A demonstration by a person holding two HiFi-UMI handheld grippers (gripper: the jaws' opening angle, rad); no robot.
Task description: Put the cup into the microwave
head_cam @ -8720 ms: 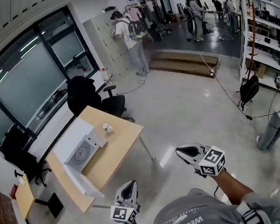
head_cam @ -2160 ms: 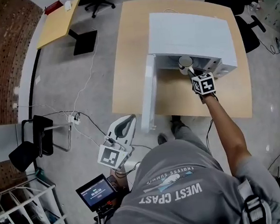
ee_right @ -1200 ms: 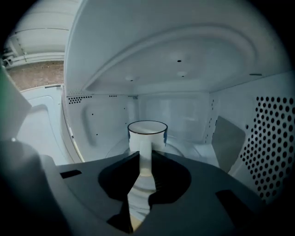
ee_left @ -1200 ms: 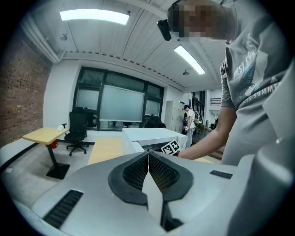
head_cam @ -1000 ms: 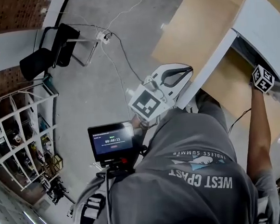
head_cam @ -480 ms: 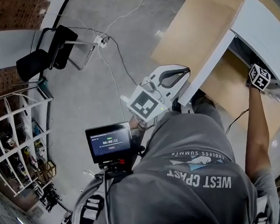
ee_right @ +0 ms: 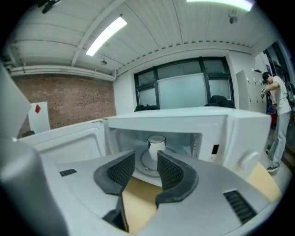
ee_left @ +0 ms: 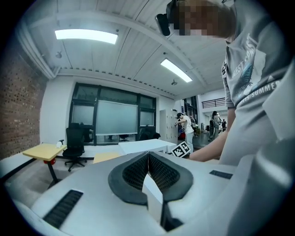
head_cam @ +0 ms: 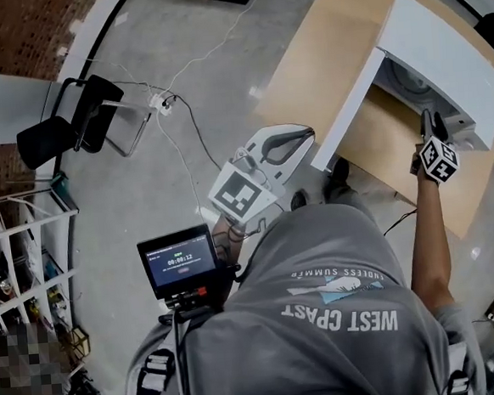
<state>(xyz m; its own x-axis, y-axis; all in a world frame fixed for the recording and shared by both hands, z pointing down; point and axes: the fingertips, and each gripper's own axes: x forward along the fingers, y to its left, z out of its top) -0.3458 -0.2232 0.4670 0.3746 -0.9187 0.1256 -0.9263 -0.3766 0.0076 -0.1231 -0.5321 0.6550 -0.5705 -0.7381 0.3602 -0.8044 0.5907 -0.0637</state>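
Observation:
A white cup (ee_right: 156, 143) stands upright on the turntable inside the white microwave (ee_right: 184, 122), whose door (ee_right: 69, 145) hangs open to the left. My right gripper (ee_right: 146, 168) is just in front of the cavity, a short way back from the cup. Its jaws have just opened and nothing is between them. In the head view the right gripper (head_cam: 429, 127) points at the microwave (head_cam: 439, 41); the cup does not show there. My left gripper (head_cam: 302, 135) hovers beside the lower end of the open door (head_cam: 351, 107), jaws shut and empty (ee_left: 148, 157).
The microwave sits on a wooden table (head_cam: 321, 50). A black chair (head_cam: 63, 130) and a floor cable (head_cam: 181, 112) lie to the left, with wire shelving (head_cam: 13, 253) beyond. A small screen (head_cam: 180, 261) is mounted at the person's chest.
The right gripper has drawn back out of the microwave cavity, leaving the cup inside. The left gripper has drifted a little along the door. The head view has shifted.

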